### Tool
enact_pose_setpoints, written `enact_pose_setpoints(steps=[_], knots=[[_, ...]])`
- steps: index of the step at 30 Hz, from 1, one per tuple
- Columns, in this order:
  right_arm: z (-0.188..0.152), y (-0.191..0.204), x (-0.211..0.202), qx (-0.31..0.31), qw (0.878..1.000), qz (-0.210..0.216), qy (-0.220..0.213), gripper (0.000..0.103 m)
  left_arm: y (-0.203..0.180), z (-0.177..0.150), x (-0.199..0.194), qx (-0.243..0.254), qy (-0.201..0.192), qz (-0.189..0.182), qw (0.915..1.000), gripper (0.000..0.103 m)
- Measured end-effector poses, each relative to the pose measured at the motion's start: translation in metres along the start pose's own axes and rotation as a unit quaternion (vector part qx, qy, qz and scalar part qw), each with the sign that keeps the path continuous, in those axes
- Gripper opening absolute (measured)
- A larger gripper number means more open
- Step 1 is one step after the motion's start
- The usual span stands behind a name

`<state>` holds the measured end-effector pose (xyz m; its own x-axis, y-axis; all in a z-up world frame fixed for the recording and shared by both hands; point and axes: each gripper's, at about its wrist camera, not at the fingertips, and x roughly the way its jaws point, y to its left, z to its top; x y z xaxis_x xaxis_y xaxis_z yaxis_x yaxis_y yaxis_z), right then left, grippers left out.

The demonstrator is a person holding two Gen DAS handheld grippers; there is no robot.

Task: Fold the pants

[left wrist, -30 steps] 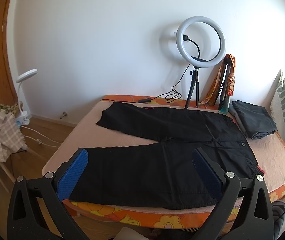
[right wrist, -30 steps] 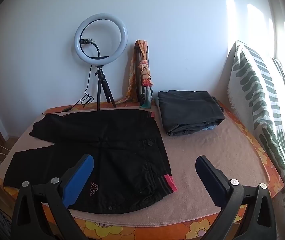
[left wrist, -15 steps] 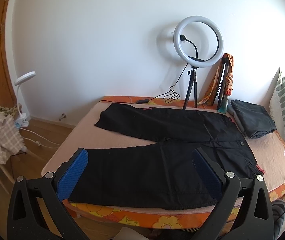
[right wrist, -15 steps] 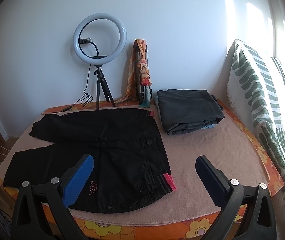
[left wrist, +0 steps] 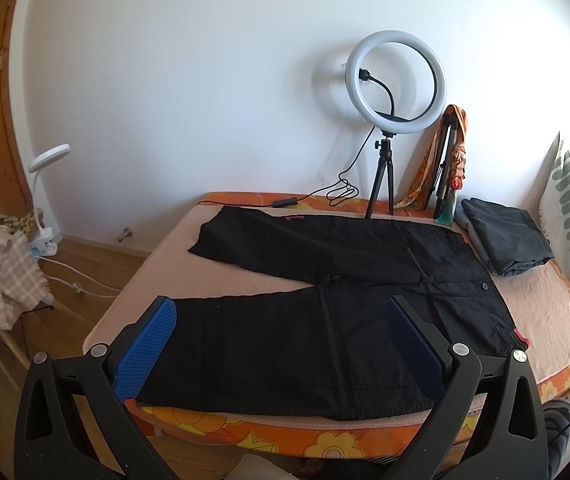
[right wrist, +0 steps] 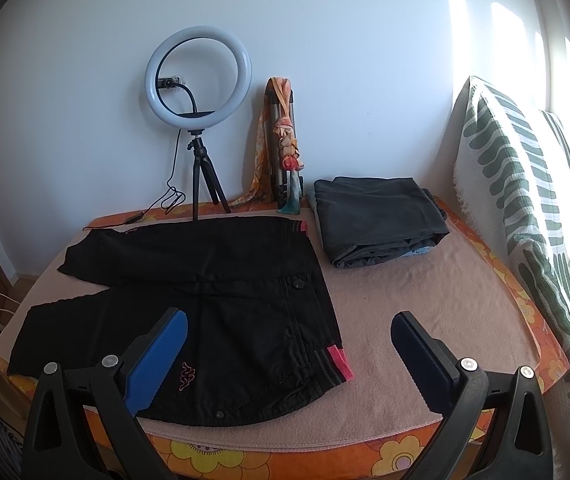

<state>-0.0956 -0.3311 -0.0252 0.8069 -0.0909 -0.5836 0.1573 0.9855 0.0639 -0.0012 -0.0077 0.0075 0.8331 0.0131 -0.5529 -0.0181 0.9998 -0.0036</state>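
Nothing shifted: pants lie flat beyond both spread claws.

Pants are matt black cloth w/ pink trim; the blanket under them is soft, slightly fuzzy fabric. Left gripper and right gripper have matt black plastic arms, blue ribbed pads, shiny metal screws. Floor is smooth wood.

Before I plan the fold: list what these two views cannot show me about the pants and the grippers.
- black pants: near hem, left wrist view, partly behind the left gripper, whose jaws stand open.
- Waistband corner, right wrist view, behind a finger of the open right gripper.
- Underside of the pants against the bed: hidden in both views.
- folded dark stack: number of garments unclear.
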Motion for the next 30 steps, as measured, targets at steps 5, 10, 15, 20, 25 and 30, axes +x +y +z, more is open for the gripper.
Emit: enact_pose_setpoints(steps=[5,10,15,20,25,30], knots=[[0.0005,-0.001,0.0012,0.002,1.0,0.0,0.001,0.103,0.0,-0.0004,0.0,0.0,0.0,0.0,1.0,0.103],[0.0,-0.0025,0.0025,0.005,1.0,0.001,0.004,0.103,-0.0009,-0.0014,0.0003,0.001,0.0,0.0,1.0,0.103],[0.0002,-0.0025,0.0025,0.005,1.0,0.001,0.003,0.103,-0.0015,-0.0015,0.0009,0.002,0.001,0.0,1.0,0.103],[-0.0001,-0.0029,0.0028,0.006,1.0,0.001,0.004,0.103,-0.0032,-0.0019,0.0034,0.006,0.001,0.002,1.0,0.103],[0.0009,-0.0045,0.0055,0.008,1.0,0.001,0.005,0.103,-0.0037,-0.0018,0.0045,0.008,0.001,0.002,1.0,0.103],[0.0005,-0.0049,0.0055,0.007,1.0,0.001,0.005,0.103,-0.0046,-0.0014,0.006,0.009,0.001,0.002,1.0,0.103]])
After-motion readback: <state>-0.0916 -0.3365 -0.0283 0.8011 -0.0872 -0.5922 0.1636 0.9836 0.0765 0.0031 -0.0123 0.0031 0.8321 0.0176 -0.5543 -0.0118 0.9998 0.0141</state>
